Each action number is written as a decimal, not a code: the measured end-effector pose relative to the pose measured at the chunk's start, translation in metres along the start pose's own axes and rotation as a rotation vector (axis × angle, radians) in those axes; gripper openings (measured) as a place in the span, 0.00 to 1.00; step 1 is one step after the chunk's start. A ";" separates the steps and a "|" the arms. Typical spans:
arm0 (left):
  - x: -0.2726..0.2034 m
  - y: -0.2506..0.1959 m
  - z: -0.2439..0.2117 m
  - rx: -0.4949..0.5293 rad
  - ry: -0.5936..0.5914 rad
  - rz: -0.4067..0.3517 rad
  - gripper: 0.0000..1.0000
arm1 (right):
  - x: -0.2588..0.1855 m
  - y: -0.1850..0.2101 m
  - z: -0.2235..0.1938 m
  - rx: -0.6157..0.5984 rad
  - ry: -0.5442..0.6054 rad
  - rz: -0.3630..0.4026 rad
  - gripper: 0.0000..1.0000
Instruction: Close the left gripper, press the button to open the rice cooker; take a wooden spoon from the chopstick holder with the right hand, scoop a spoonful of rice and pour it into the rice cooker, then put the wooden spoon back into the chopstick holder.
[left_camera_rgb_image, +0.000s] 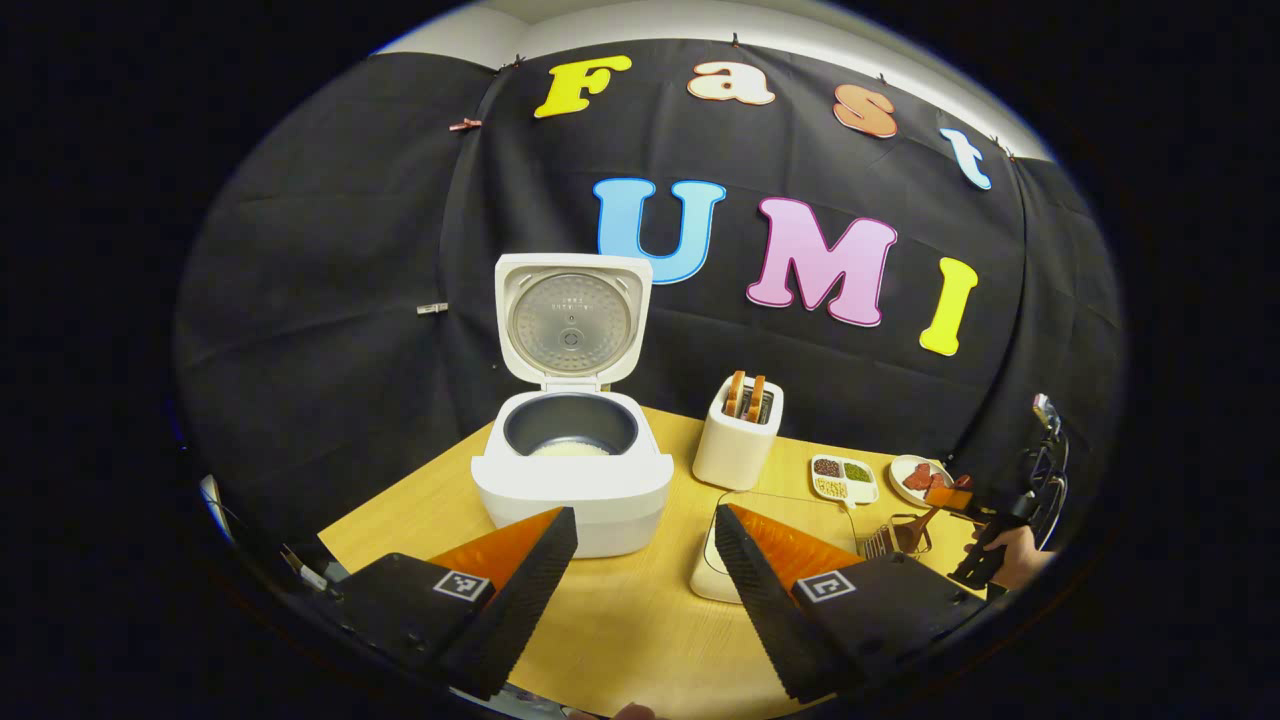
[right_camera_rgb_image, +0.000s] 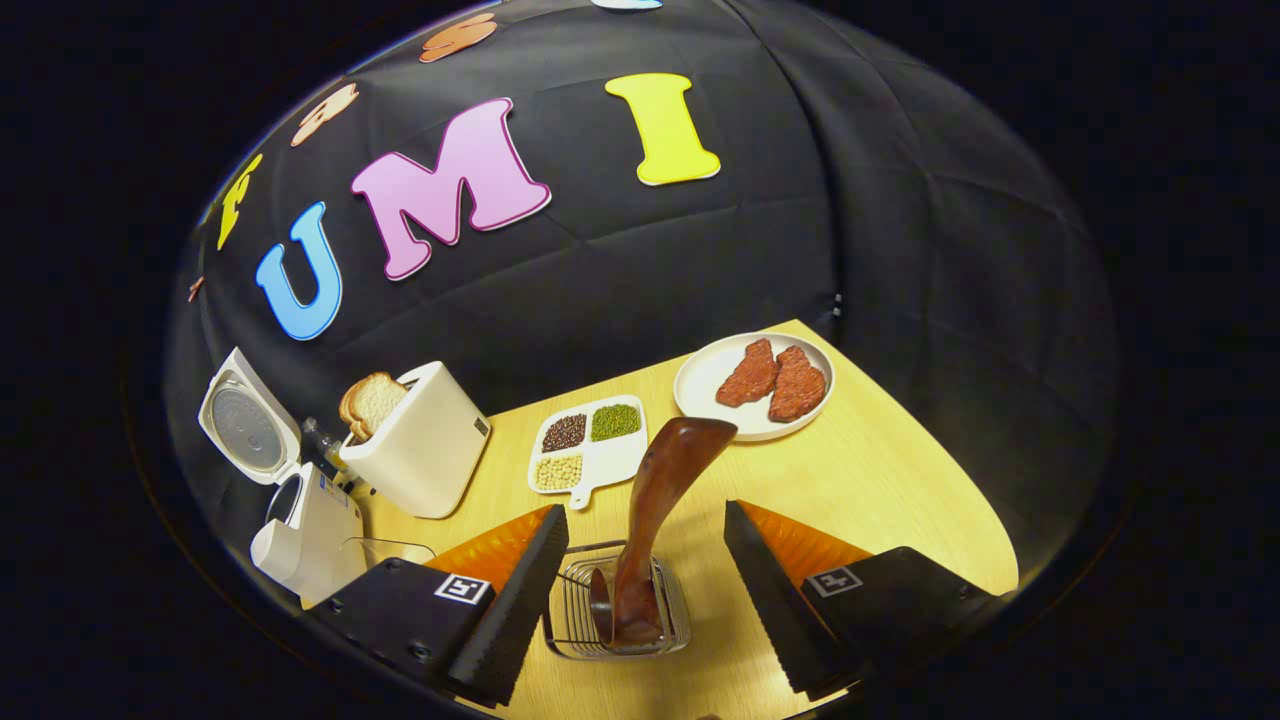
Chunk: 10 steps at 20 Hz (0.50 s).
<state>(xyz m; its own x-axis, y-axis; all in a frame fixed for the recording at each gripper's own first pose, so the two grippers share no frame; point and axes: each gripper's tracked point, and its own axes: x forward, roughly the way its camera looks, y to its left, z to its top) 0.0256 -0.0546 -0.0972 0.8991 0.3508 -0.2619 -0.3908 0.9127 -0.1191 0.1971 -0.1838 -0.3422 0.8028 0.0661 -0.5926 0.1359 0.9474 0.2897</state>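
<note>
The white rice cooker (left_camera_rgb_image: 570, 480) stands on the table with its lid (left_camera_rgb_image: 572, 320) swung up, and a little white rice (left_camera_rgb_image: 570, 449) lies in the dark pot. My left gripper (left_camera_rgb_image: 645, 520) hangs open in front of it, holding nothing. In the right gripper view a brown wooden spoon (right_camera_rgb_image: 660, 500) stands handle-down in the wire chopstick holder (right_camera_rgb_image: 615, 610). My right gripper (right_camera_rgb_image: 645, 515) is open, one finger on each side of the spoon and clear of it. Farther off, the left gripper view shows that gripper (left_camera_rgb_image: 975, 565) in a hand beside the holder (left_camera_rgb_image: 890, 540).
A white toaster (left_camera_rgb_image: 738, 435) with bread stands right of the cooker. A divided bean dish (right_camera_rgb_image: 590, 445) and a plate (right_camera_rgb_image: 700, 385) with two meat pieces lie behind the holder. A clear-walled container (left_camera_rgb_image: 705, 575) sits between cooker and holder. The table edge runs close on the right.
</note>
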 end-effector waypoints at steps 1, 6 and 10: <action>-0.001 -0.001 -0.003 0.000 0.003 0.006 0.96 | 0.008 0.000 -0.004 0.003 0.017 -0.001 0.99; -0.005 0.002 -0.021 -0.001 0.028 0.025 0.96 | 0.040 0.001 -0.004 -0.012 0.034 -0.003 0.91; -0.008 0.006 -0.032 -0.028 0.045 0.036 0.96 | 0.047 0.004 0.001 0.017 0.029 -0.011 0.29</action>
<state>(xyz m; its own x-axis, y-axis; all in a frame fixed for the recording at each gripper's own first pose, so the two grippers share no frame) 0.0095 -0.0586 -0.1267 0.8750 0.3726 -0.3090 -0.4283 0.8933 -0.1359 0.2366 -0.1772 -0.3680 0.7841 0.0654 -0.6172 0.1544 0.9426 0.2961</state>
